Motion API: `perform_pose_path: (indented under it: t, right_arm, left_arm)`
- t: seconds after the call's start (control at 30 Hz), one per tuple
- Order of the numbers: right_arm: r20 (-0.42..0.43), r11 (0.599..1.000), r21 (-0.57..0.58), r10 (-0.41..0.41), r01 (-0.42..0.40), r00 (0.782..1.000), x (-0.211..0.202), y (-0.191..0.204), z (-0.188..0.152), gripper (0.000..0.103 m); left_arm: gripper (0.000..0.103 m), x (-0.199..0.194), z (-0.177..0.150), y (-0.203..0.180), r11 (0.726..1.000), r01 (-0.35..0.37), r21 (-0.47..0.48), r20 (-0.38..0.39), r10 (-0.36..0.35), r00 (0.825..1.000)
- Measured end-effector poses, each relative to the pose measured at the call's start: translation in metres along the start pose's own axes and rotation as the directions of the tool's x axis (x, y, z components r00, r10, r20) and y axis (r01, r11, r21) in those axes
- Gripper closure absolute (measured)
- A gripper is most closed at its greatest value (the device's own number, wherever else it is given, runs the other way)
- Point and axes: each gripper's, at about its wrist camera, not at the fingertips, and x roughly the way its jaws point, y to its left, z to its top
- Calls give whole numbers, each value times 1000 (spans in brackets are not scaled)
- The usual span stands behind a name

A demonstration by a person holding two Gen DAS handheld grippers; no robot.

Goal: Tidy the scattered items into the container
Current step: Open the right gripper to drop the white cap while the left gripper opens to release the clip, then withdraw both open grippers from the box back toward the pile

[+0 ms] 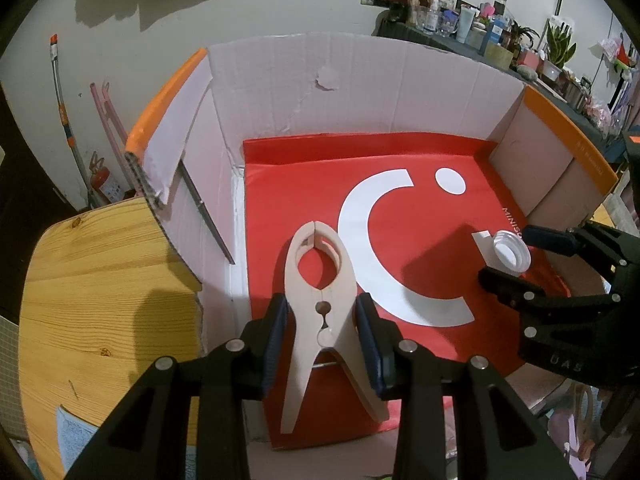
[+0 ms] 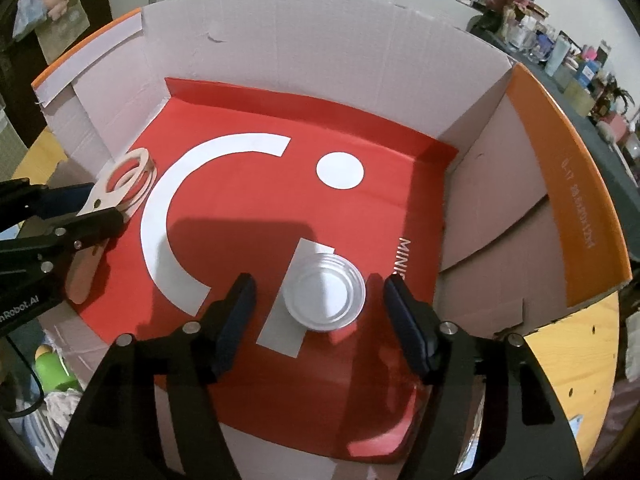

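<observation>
A pale wooden clip [image 1: 340, 264] hangs over the left side of the cardboard box [image 1: 320, 92], and my left gripper [image 1: 322, 308] is shut on its middle. In the right wrist view the same clip [image 2: 132, 176] pokes out from the left gripper [image 2: 100, 208] at the left edge. A round silvery lid [image 2: 325, 298] lies on the box's red liner [image 2: 240, 220], partly over a white strip. My right gripper [image 2: 318, 282] stands open around the lid, with gaps on both sides and neither pad touching it. The left wrist view shows that lid [image 1: 510, 254] at the right, between the right gripper's fingers [image 1: 552, 238].
The box has tall white walls and orange-edged flaps [image 2: 560, 200] folded outward. It stands on a wooden table [image 1: 100, 280]. A dark shelf crowded with bottles and plants [image 1: 480, 24] runs along the back right. A green bottle [image 2: 52, 368] sits below the box at the left.
</observation>
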Motion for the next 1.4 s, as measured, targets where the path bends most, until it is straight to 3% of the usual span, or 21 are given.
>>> perform_pose_path:
  t: [0.27, 0.73, 1.4]
  right_arm:
    - [7, 1000, 8, 2, -3, 1000, -1, 0, 2, 38]
    - [57, 1000, 27, 4, -6, 998, -19, -7, 4, 38]
    - [164, 1000, -1, -6, 7, 986, -79, 4, 7, 38]
  left_arm:
    - [58, -4, 1, 4, 1000, 3, -13, 13, -3, 1000]
    - [58, -21, 3, 3, 1000, 25, -15, 51, -25, 998]
    - [55, -90, -1, -12, 1000, 9, 16, 176, -12, 984]
